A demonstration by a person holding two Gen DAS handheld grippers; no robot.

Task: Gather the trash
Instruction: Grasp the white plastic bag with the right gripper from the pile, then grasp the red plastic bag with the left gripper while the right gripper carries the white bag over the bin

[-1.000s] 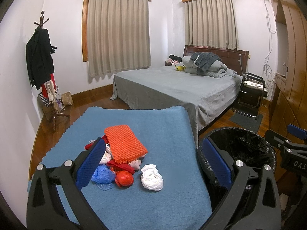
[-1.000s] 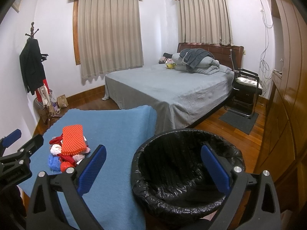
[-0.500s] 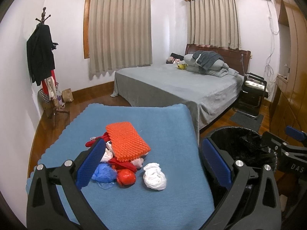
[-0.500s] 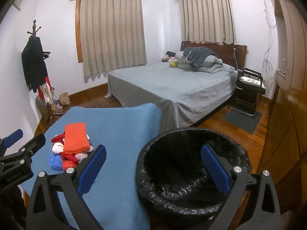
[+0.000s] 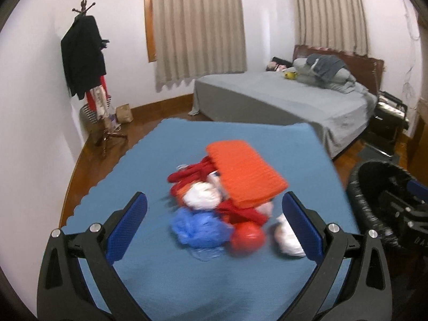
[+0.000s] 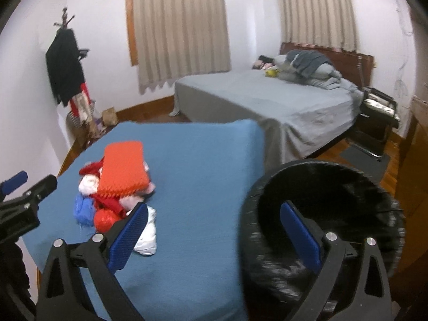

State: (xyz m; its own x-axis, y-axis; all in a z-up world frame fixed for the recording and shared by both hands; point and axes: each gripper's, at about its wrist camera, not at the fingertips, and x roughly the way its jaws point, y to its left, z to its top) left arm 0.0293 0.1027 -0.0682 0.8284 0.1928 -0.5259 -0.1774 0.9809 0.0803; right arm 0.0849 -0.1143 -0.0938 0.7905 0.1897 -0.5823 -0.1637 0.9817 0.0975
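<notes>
Orange foam pad [image 5: 244, 172]: tops trash heap, now nearer.
Left gripper [image 5: 214, 222]: advanced, jaws wide, empty.
Right gripper [image 6: 214, 227]: wide, empty.
Black-lined bin [image 6: 329, 187]: awaiting trash.

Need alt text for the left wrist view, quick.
Open left gripper faces a blurred trash pile on the blue tablecloth: orange textured foam sheet topping red, white and blue crumpled bags. A black-lined trash bin sits at right.

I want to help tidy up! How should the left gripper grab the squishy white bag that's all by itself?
Pinch the white bag across its bunched middle, coming down from above and the near side. It lies at the pile's right edge, against the red ball only on its left, and the left gripper is open wide enough to straddle it.
</notes>
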